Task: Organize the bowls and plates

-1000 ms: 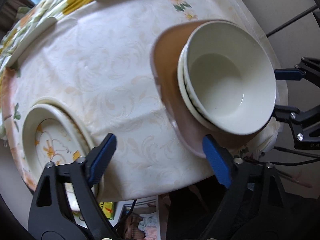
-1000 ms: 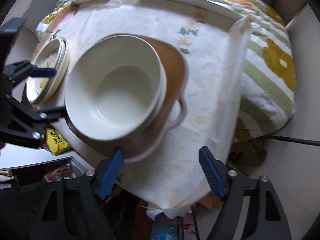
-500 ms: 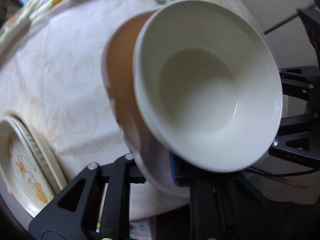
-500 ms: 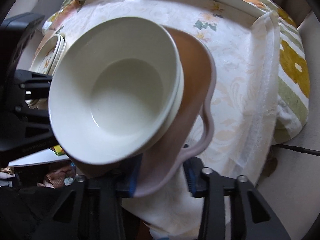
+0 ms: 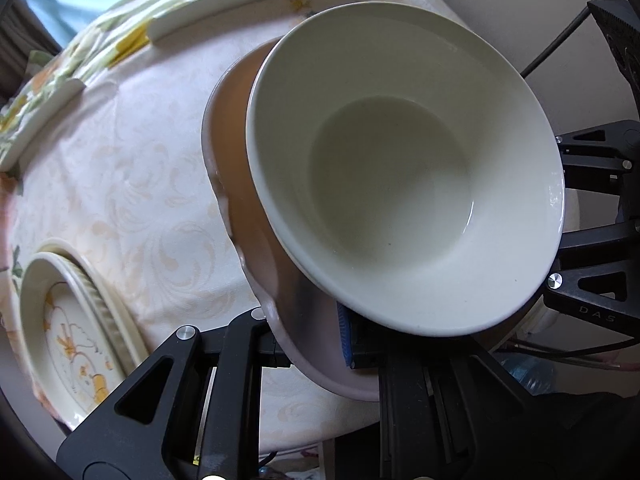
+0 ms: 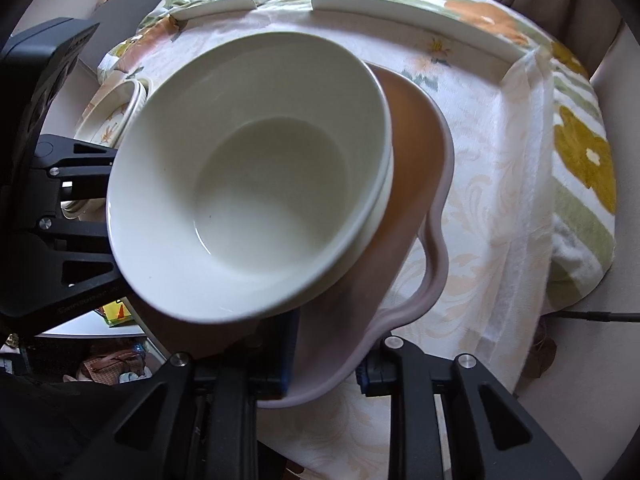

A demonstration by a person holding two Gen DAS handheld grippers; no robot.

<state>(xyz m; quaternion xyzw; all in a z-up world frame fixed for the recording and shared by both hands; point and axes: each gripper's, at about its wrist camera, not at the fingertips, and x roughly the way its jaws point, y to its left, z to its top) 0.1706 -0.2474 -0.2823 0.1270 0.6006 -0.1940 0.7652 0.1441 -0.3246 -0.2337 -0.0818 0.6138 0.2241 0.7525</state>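
Note:
A brown tray with a mauve rim (image 5: 236, 184) (image 6: 420, 152) carries a stack of cream bowls (image 5: 400, 184) (image 6: 256, 184). My left gripper (image 5: 312, 344) is shut on the tray's near rim, the bowls looming right above its fingers. My right gripper (image 6: 324, 364) is shut on the tray's rim from the opposite side, beside its handle cut-out. The tray looks lifted and tilted over the table. Each gripper's black body shows at the edge of the other's view.
A stack of floral plates (image 5: 76, 328) (image 6: 116, 116) sits at the table's edge on the pale patterned tablecloth (image 5: 120, 184). White curved rails (image 6: 420, 16) line the far side, over a flowered blanket. The table edge drops off just under both grippers.
Both grippers went from open in front of the tray to shut on its rim. The tray and bowls now sit closer and higher in both views.

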